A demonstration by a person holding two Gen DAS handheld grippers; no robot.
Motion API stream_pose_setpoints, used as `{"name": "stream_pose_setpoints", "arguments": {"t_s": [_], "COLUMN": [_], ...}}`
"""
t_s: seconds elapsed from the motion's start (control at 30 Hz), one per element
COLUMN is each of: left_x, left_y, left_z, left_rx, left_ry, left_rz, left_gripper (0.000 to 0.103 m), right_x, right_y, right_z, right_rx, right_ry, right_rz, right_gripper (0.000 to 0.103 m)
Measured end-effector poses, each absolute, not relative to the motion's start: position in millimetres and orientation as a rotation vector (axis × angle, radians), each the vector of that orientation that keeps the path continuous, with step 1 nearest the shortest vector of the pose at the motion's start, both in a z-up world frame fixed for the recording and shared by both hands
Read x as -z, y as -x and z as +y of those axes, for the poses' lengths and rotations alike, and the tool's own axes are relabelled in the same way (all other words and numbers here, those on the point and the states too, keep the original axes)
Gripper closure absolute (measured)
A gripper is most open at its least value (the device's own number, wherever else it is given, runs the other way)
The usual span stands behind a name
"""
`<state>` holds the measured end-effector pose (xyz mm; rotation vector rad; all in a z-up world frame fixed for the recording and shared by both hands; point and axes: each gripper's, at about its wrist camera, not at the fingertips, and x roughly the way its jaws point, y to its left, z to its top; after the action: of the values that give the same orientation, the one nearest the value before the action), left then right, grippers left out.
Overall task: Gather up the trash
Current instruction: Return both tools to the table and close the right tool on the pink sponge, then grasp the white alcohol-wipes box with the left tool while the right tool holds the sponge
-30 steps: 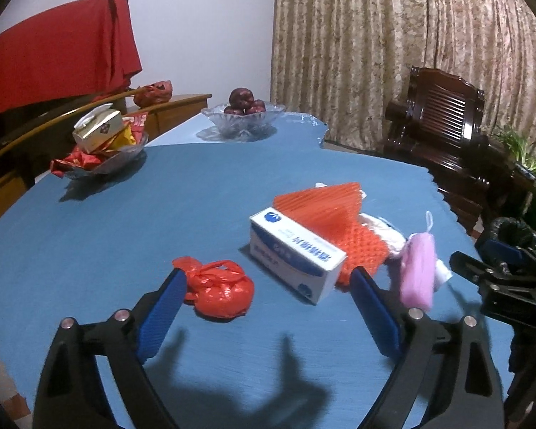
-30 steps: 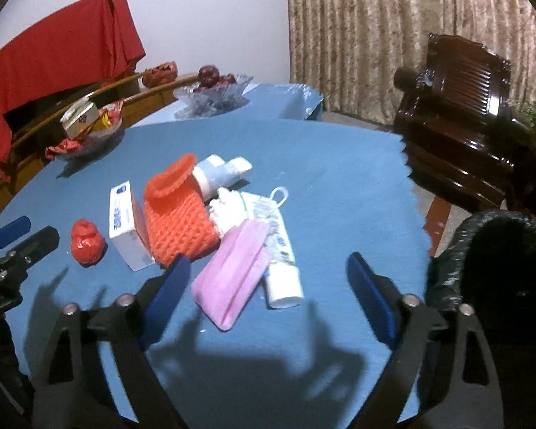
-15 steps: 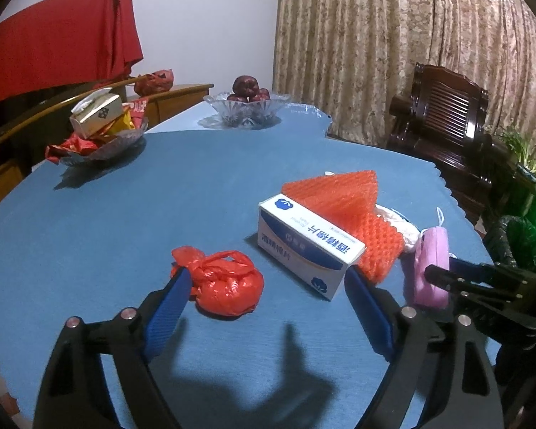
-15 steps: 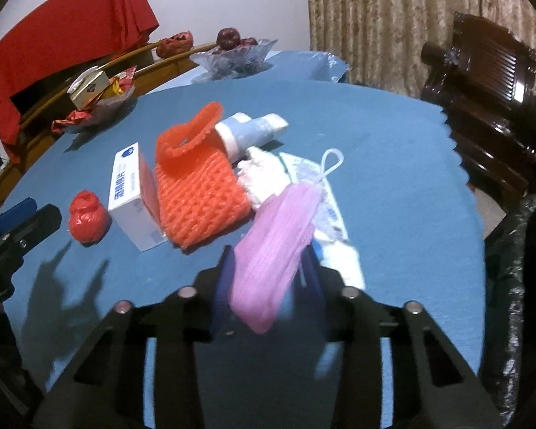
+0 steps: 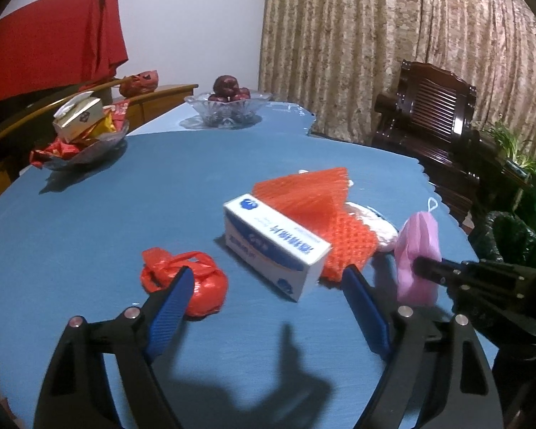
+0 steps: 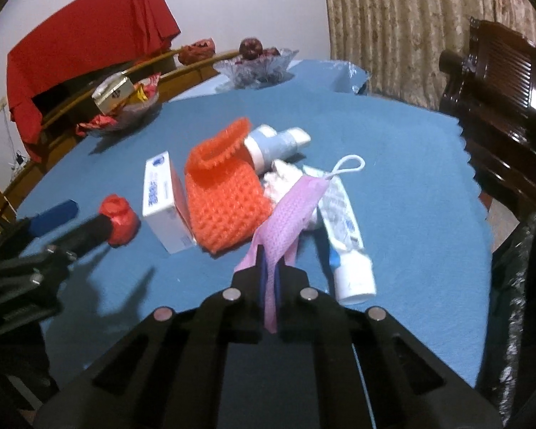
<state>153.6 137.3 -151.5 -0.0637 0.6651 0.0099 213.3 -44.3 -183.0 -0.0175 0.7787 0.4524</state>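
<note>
The pink foam-mesh sleeve [image 6: 289, 211], one piece of the litter heaped at the middle of the round table with the blue cloth [image 6: 411, 164], is the thing in hand: its near end is pinched flat in the right gripper [image 6: 269, 279], whose jaws are fully closed on it, while its far end still trails over the white squeeze tube with blue print [image 6: 343, 228]. The step looks like the pick-up of a first item; the next move, as I judge it, calls for lifting the sleeve clear of the tube and carrying it toward the black plastic bin bag [image 6: 518, 286] at about three o'clock in the right wrist view, without dragging the tube along. At ten o'clock from the sleeve lie the orange foam-mesh sleeve [image 6: 225, 193] and, touching it, the white-and-blue cardboard box [image 6: 160, 196]. Further out at nine o'clock sits the knotted red plastic bag [image 5: 185, 282]. The left gripper [image 5: 268, 307] hangs wide over that side, its jaws easing slightly inward, one blue pad in front of the red bag; nothing is pressed between them. Whether it aims at the bag or the box I cannot tell.
</note>
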Motion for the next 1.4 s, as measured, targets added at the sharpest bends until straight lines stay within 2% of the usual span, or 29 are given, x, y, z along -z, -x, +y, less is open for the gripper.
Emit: {"name": "stream_pose_setpoints", "arguments": {"t_s": [0.2, 0.6, 0.93, 1.4], "left_x": [153.4, 167.9, 174.2, 189.5], "left_y": [-167.7, -209.1, -196.6, -223.4], "left_z": [126.0, 111.8, 133.1, 125.6], "left_rx": [0.007, -0.052, -0.065, -0.114], "left_ry": [0.072, 0.063, 0.081, 0.085], "left_rz": [0.660, 0.683, 0.713, 0.786], "left_gripper": [0.020, 0.021, 0.050, 0.051], "right_x": [167.3, 173.6, 180.3, 181.8], "right_y": [-216.9, -223.8, -223.0, -223.7], "right_z": [-60.9, -71.2, -69.3, -69.4], "right_rx": [-0.419, -0.399, -0.399, -0.394], "right_ry": [0.003, 0.010, 0.004, 0.015], "right_rz": [0.740, 0.745, 0.759, 0.772], "right_gripper": [0.100, 0.099, 0.099, 0.099]}}
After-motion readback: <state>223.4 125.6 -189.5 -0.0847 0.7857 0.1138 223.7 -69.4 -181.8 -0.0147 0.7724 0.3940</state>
